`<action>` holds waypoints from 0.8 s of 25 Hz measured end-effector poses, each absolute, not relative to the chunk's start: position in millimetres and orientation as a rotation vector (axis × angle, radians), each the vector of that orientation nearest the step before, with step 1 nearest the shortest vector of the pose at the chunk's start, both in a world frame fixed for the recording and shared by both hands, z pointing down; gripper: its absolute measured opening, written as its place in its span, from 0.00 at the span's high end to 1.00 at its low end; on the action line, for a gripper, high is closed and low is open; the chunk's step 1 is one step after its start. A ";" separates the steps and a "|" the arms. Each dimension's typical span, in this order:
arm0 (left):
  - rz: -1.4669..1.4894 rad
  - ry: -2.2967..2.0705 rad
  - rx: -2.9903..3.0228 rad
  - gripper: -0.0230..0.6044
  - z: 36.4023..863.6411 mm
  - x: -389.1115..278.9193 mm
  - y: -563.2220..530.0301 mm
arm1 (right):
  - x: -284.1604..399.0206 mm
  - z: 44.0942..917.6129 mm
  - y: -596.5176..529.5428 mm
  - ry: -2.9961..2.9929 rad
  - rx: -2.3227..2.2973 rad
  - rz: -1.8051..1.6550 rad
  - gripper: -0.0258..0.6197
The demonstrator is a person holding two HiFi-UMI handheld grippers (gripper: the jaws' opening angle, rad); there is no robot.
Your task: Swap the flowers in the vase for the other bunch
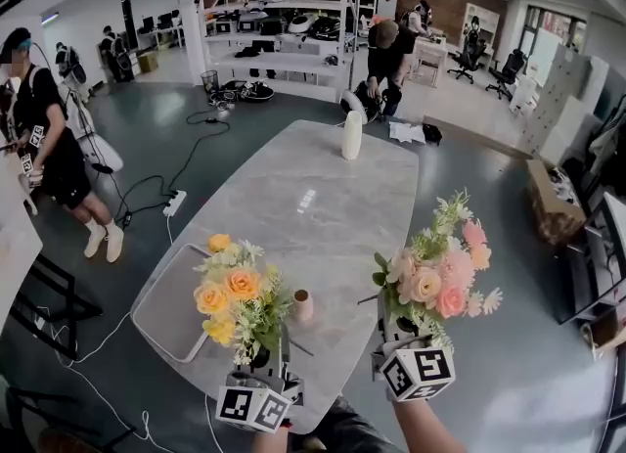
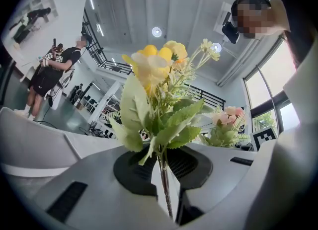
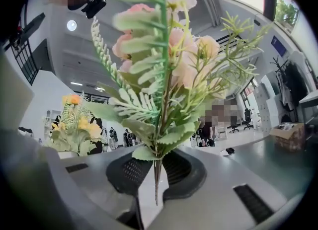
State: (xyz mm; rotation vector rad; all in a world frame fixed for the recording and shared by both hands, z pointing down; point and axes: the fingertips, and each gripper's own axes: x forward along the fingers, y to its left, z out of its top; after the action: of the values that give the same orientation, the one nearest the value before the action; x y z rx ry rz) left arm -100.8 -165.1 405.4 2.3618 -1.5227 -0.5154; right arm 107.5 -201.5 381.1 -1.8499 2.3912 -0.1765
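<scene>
Head view: the left gripper [image 1: 269, 368], at bottom centre, carries the yellow bunch [image 1: 235, 296]. The right gripper [image 1: 396, 343], at lower right, carries the pink bunch [image 1: 437, 270]. The white vase [image 1: 351, 135] stands on the table [image 1: 313, 197], upper centre.

Left gripper view: the jaws are nearly together, pinching the yellow bunch's stems at lower centre.

Right gripper view: the jaws are likewise clamped on the pink bunch's stems.

Bright, even light from ceiling lamps [image 2: 156, 32]; fisheye bending at edges, gripper views dark-cornered.
</scene>
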 end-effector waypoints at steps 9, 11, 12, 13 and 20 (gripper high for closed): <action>-0.544 -1.564 2.422 0.87 378.4 -99.1 -197.7 | 101.1 400.2 -222.2 2.457 -1.810 -0.240 0.85; -0.557 -1.578 2.432 0.87 374.4 -103.9 -206.9 | 94.2 406.1 -227.8 2.475 -1.798 -0.251 0.85; -0.561 -1.587 2.436 0.87 372.9 -106.8 -211.4 | 90.1 408.9 -230.8 2.484 -1.792 -0.256 0.85; -0.564 -1.597 2.440 0.87 371.4 -109.3 -215.6 | 86.7 411.7 -233.8 2.492 -1.786 -0.262 0.85; -0.608 -1.627 2.442 0.87 362.1 -118.4 -243.7 | 74.1 421.9 -256.2 2.532 -1.751 -0.302 0.85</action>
State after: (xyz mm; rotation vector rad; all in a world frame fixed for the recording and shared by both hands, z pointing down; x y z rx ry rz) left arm -118.4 -243.7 362.1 2.4421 -1.6274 -0.6075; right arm 74.1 -256.2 421.9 -1.7512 2.5315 -0.3015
